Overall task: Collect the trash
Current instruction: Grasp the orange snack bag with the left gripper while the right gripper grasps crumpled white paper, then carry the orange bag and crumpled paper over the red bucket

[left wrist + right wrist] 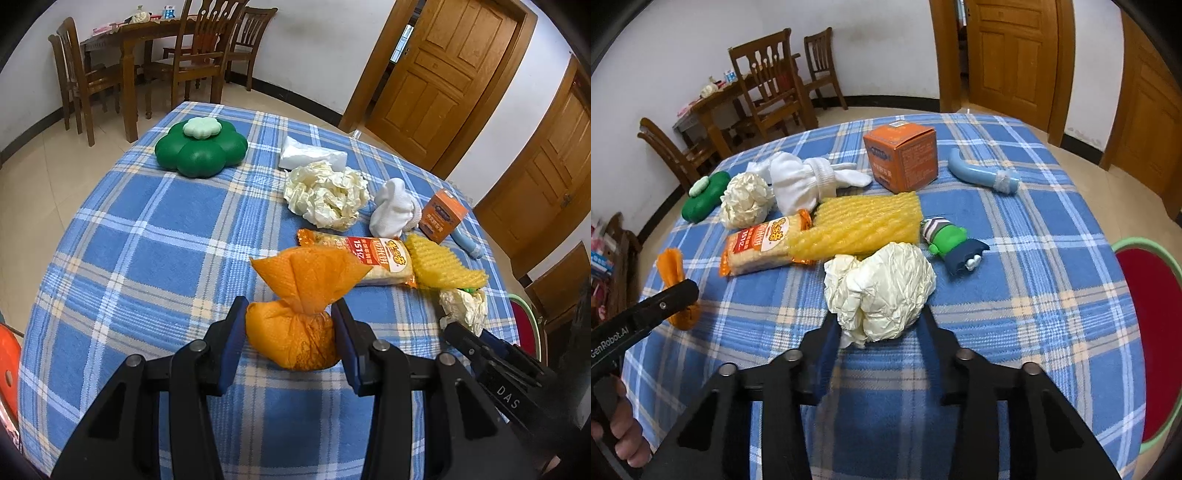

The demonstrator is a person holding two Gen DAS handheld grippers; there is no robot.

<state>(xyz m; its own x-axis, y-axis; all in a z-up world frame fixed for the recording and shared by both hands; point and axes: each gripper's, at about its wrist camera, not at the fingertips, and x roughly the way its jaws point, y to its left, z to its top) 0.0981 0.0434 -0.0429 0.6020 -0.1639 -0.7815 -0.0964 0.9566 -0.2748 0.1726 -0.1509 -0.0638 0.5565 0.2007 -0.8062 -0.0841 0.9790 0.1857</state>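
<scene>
Green flower-shaped container [200,150] on plaid tablecloth [122,258]; wooden chairs [199,55], doors [439,70] behind.

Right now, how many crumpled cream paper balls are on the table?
2. One crumpled paper ball sits between the right gripper's fingers; the other lies beside the white sock.

On the table [1052,229], the box [903,160] stands at twelve o'clock behind the foam net [864,225]; the snack pack [761,245] lies at nine o'clock, perhaps touching it.

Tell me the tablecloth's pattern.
Blue plaid with white and beige stripes; the tablecloth shows best in the left wrist view.
</scene>
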